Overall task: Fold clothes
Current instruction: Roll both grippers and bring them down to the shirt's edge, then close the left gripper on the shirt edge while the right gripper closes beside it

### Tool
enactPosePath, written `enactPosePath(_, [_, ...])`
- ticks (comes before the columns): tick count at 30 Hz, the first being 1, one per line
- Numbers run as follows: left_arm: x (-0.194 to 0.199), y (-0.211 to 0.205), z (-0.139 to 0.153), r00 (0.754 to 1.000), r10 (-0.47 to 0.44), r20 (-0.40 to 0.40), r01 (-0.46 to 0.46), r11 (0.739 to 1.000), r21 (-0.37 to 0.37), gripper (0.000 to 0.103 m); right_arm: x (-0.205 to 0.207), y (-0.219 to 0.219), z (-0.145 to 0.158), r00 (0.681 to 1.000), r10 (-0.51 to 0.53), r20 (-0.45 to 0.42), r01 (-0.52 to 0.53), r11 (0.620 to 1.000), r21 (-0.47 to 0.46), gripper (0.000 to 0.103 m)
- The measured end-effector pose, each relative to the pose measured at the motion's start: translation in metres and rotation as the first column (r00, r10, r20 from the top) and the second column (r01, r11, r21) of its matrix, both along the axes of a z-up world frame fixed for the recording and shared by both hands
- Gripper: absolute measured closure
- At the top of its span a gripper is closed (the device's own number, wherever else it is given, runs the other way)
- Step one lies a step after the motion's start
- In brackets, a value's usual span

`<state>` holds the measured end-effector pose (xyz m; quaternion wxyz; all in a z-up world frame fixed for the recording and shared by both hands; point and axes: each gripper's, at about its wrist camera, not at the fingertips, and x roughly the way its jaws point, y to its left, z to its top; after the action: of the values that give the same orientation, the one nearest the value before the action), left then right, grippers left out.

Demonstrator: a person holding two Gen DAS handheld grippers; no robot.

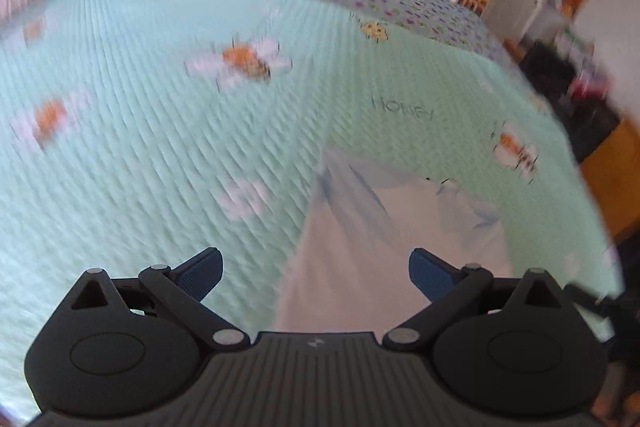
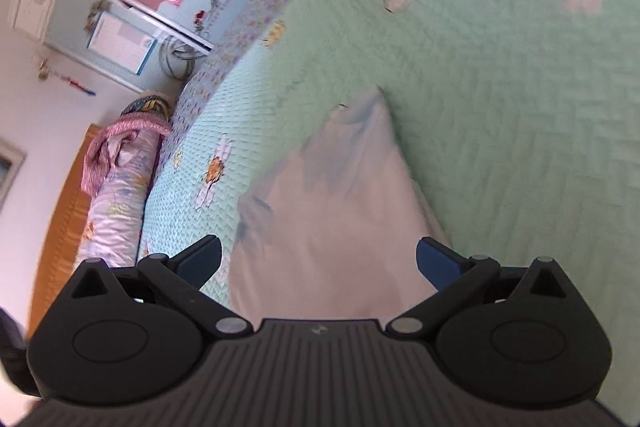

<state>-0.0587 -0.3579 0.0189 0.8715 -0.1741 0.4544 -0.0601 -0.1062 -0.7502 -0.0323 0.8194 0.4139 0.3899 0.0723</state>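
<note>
While one pale garment (image 1: 360,247) is lying on the green bedspread (image 1: 160,147), you are holding two grippers over it. Left gripper (image 1: 316,273) and right gripper (image 2: 318,265) are both gaping apart, gripping nothing.

"HONEY" stitched on mint quilt (image 1: 402,113) (blurred); wall posters unreadable.

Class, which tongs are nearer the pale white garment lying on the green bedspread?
Right, marginally. Right tongs open, centred over the pale white garment; left tongs open, offset, one finger over green quilted bedspread.

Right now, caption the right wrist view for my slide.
Open right gripper poised above a pale garment lying on the green quilted bedspread.
</note>
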Motion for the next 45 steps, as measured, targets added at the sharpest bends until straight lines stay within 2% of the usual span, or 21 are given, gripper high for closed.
enactPosePath(1, [0.007, 0.011, -0.017, 0.999, 0.026, -0.036, -0.028, 0.996, -0.084, 0.002, 0.006, -0.006, -0.008, 1.000, 0.000, -0.010, 0.000, 1.000, 0.016, 0.000])
enactPosePath(3, [0.021, 0.033, -0.051, 0.992, 0.065, -0.109, -0.089, 0.968, -0.235, 0.002, 0.018, -0.019, -0.025, 0.999, -0.006, -0.042, 0.008, 1.000, 0.031, 0.000])
enactPosePath(5, [0.029, 0.039, -0.071, 0.988, 0.069, -0.140, -0.104, 0.961, -0.256, 0.002, 0.024, -0.029, -0.041, 0.998, 0.009, -0.059, -0.005, 0.998, 0.070, 0.000])
enactPosePath(8, [0.050, 0.034, -0.088, 0.989, 0.011, -0.149, -0.044, 0.973, -0.224, 0.002, 0.038, -0.031, -0.059, 0.995, 0.035, -0.095, -0.028, 0.997, 0.070, 0.000])
enactPosePath(13, [0.082, 0.021, -0.106, 0.984, -0.109, -0.143, 0.063, 0.954, -0.294, 0.000, 0.062, -0.023, -0.065, 0.991, 0.107, -0.078, -0.103, 0.993, 0.052, 0.000])
enactPosePath(16, [0.099, 0.008, -0.111, 0.972, -0.192, -0.132, 0.141, 0.935, -0.325, 0.000, 0.077, -0.015, -0.066, 0.981, 0.191, -0.030, -0.188, 0.979, 0.075, 0.000])
enactPosePath(21, [0.127, -0.013, -0.120, 0.939, -0.326, -0.108, 0.266, 0.889, -0.372, 0.000, 0.100, -0.015, -0.072, 0.968, 0.249, 0.000, -0.246, 0.957, 0.152, 0.000])
enactPosePath(23, [0.138, -0.020, -0.124, 0.922, -0.374, -0.097, 0.310, 0.865, -0.394, 0.000, 0.109, -0.014, -0.072, 0.963, 0.270, 0.010, -0.268, 0.951, 0.151, 0.000])
enactPosePath(27, [0.155, -0.018, -0.136, 0.914, -0.391, -0.107, 0.282, 0.803, -0.526, 0.000, 0.123, -0.005, -0.072, 0.950, 0.311, 0.040, -0.313, 0.941, 0.125, 0.000])
enactPosePath(30, [0.165, -0.022, -0.144, 0.900, -0.424, -0.106, 0.287, 0.757, -0.587, 0.000, 0.131, -0.004, -0.073, 0.937, 0.343, 0.072, -0.349, 0.928, 0.126, 0.000])
enactPosePath(34, [0.166, -0.035, -0.142, 0.869, -0.490, -0.074, 0.360, 0.726, -0.587, 0.000, 0.138, 0.000, -0.073, 0.915, 0.392, 0.092, -0.401, 0.908, 0.124, 0.000])
enactPosePath(37, [0.160, -0.036, -0.143, 0.877, -0.477, -0.050, 0.359, 0.722, -0.591, 0.000, 0.143, 0.001, -0.072, 0.905, 0.415, 0.092, -0.423, 0.898, 0.122, 0.001])
enactPosePath(39, [0.155, -0.035, -0.144, 0.884, -0.467, -0.031, 0.360, 0.720, -0.593, 0.000, 0.142, 0.000, -0.072, 0.905, 0.416, 0.086, -0.424, 0.899, 0.110, 0.005])
enactPosePath(42, [0.151, -0.042, -0.135, 0.882, -0.470, -0.040, 0.376, 0.750, -0.544, 0.000, 0.141, -0.004, -0.072, 0.916, 0.399, 0.037, -0.400, 0.914, 0.065, 0.032])
enactPosePath(43, [0.151, -0.045, -0.131, 0.880, -0.473, -0.047, 0.382, 0.763, -0.522, 0.000, 0.141, -0.007, -0.074, 0.920, 0.393, 0.012, -0.393, 0.918, 0.060, 0.053])
enactPosePath(44, [0.150, -0.047, -0.129, 0.880, -0.473, -0.050, 0.386, 0.772, -0.505, 0.000, 0.140, -0.007, -0.077, 0.917, 0.397, -0.019, -0.396, 0.916, 0.060, 0.083])
enactPosePath(45, [0.149, -0.048, -0.127, 0.880, -0.473, -0.053, 0.390, 0.780, -0.490, 0.000, 0.140, -0.007, -0.081, 0.914, 0.402, -0.051, -0.399, 0.915, 0.059, 0.089])
